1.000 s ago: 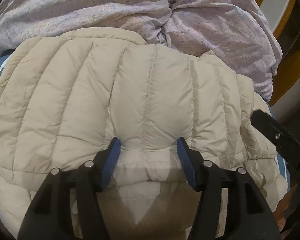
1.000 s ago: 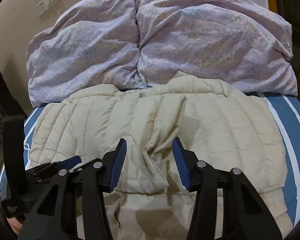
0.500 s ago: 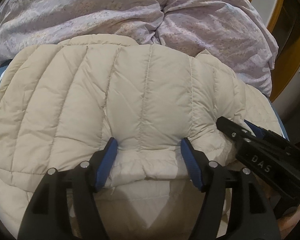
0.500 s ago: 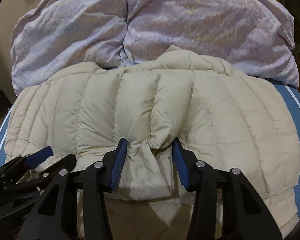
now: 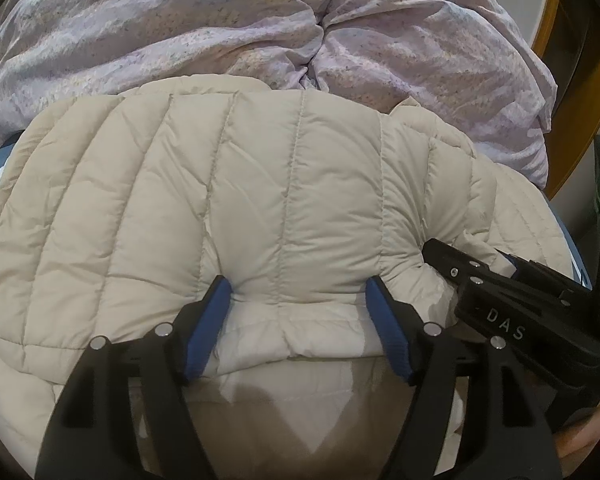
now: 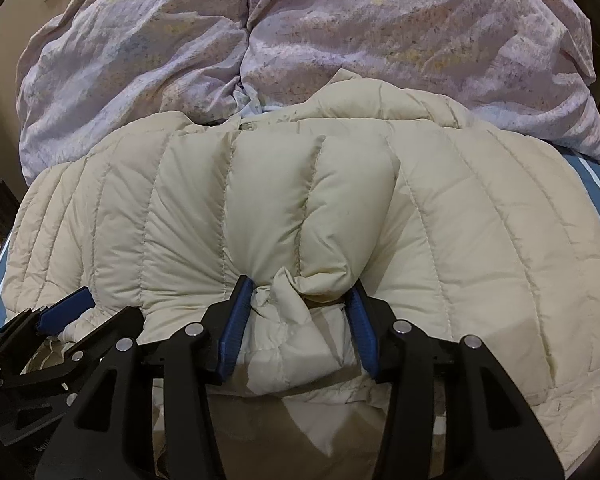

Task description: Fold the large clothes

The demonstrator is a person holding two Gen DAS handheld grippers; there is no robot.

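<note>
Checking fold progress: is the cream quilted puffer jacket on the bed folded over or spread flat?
Folded over: the cream quilted puffer jacket has its upper layer doubled onto a lower layer that shows below the folded edge.

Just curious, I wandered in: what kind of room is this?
Most likely a bedroom: a puffy cream jacket lies on a blue striped bed sheet, with a rumpled lilac duvet heaped behind it.

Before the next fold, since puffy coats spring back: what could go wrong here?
1. The left tongs have just been opening around the folded edge of the beige puffer jacket; freed, it may spring open.
2. The right tongs pinch only a small bunched tuft, which could slip.
3. The lilac duvet touches the jacket's far edge and may snag.
</note>
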